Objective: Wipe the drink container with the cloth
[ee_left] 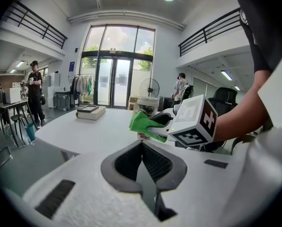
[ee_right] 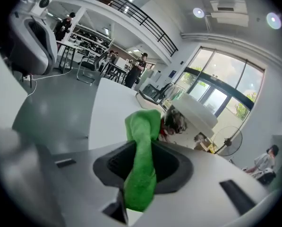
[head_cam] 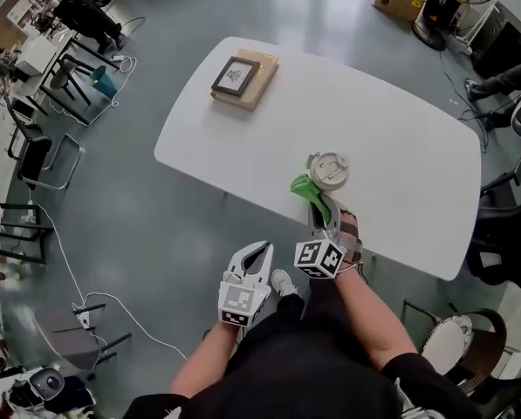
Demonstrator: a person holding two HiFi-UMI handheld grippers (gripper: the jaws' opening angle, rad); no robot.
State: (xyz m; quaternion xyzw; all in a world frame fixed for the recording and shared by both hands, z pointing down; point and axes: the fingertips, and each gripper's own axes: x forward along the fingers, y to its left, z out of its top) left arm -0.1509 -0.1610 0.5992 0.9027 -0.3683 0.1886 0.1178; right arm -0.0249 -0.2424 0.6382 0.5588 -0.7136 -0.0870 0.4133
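On the counter, right of centre, the drink container is met by the cloth, pinched in the right hand-held gripper. The left hand-held gripper is pressed together, empty. Left unsteadied, the container could be tipped by a firm wipe.

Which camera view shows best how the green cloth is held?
The right gripper view: the green cloth runs between the right gripper's shut jaws. The head view shows only its end beside the cup; the left gripper view shows it sideways.

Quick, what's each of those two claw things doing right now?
Left gripper: closed, empty.
Right gripper: closed on the green cloth.
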